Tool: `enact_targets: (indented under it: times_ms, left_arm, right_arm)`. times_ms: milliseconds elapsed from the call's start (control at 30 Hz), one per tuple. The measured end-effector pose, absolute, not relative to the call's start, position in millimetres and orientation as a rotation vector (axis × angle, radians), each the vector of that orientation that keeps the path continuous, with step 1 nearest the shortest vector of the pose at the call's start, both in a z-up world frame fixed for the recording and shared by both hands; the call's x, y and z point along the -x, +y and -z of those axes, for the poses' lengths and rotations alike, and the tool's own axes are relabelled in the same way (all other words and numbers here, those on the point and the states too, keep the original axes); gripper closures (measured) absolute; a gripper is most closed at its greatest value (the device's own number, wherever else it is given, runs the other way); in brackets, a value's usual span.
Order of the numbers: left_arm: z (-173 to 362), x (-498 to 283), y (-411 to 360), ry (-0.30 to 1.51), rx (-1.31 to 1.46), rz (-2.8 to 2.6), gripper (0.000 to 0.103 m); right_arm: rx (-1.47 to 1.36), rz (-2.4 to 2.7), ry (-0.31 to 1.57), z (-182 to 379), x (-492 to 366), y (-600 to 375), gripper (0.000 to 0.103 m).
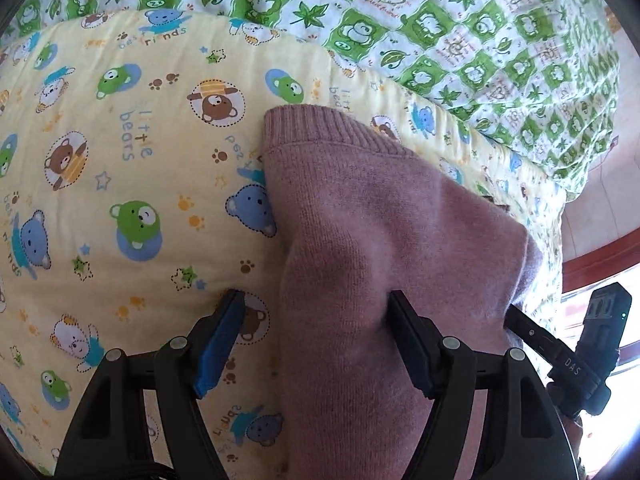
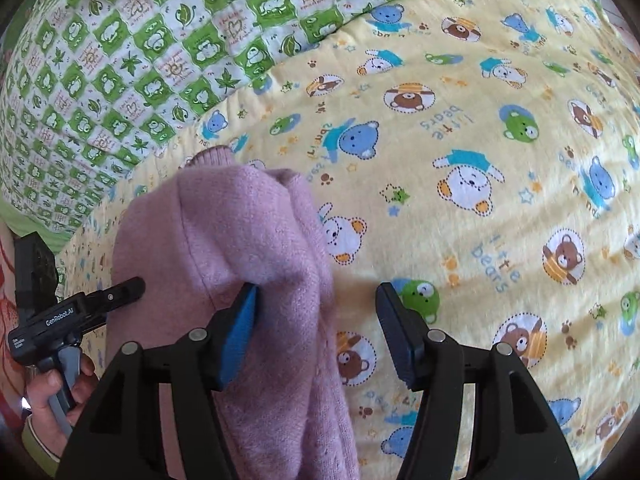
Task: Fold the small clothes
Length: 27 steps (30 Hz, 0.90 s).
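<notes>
The pink knit garment [image 1: 360, 240] lies bunched on the yellow bear-print blanket [image 1: 140, 200], below the green quilt [image 1: 460, 20]. Both the left gripper [image 1: 316, 336] and right gripper [image 2: 320, 332] have fingers spread, pinching nothing, so the fold looks barely begun. Next likely calls for closing on an edge and spreading it flat.

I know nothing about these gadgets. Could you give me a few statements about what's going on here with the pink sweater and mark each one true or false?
1. The sweater is pink knitwear with a ribbed edge. True.
2. It lies on a plain white sheet. False: it lies on a yellow blanket printed with little bears.
3. The left gripper is clamped shut on the sweater. False: its jaws stand wide apart, with the sweater between them.
4. The right gripper is open too. True.
5. A green and white quilt lies beyond the yellow blanket. True.
6. The sweater is spread out flat with both sleeves out. False: it is bunched into a narrow heap.
</notes>
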State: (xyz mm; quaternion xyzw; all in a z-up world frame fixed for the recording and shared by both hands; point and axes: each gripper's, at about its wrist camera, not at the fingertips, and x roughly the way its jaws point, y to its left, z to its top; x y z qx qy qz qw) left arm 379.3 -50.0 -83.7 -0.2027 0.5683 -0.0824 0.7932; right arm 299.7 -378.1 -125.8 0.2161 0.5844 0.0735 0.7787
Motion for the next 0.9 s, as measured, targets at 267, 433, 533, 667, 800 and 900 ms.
enact_targets:
  times_ms: [267, 433, 533, 667, 800, 900]
  left_arm:
    - [67.4, -327.5, -31.4, 1.231, 0.567, 0.239, 0.024]
    - [73.8, -294.3, -39.1, 1.274, 0.581, 0.274, 0.023]
    - [84.8, -283.9, -49.5, 1.303, 0.591, 0.289, 0.021]
    - [93.8, -277.8, -58.7, 1.313, 0.623, 0.305, 0.018]
    - [99.0, -274.0, -63.6, 1.312, 0.651, 0.317, 0.015]
    - [104.4, -275.6, -67.6, 1.310, 0.678, 0.324, 0.015]
  right_arm:
    - [-0.620, -0.228, 1.221, 99.5, -273.9, -393.0, 0.034]
    - [-0.667, -0.266, 1.225, 95.5, -244.1, -391.4, 0.021]
    - [-0.657, -0.271, 1.268, 106.1, -233.9, -386.9, 0.021]
    - [-0.683, -0.284, 1.297, 120.2, -231.8, -385.8, 0.021]
    - [-0.706, -0.303, 1.292, 123.3, -234.9, -388.0, 0.021]
    - [-0.704, -0.328, 1.295, 123.9, -235.6, -387.7, 0.021]
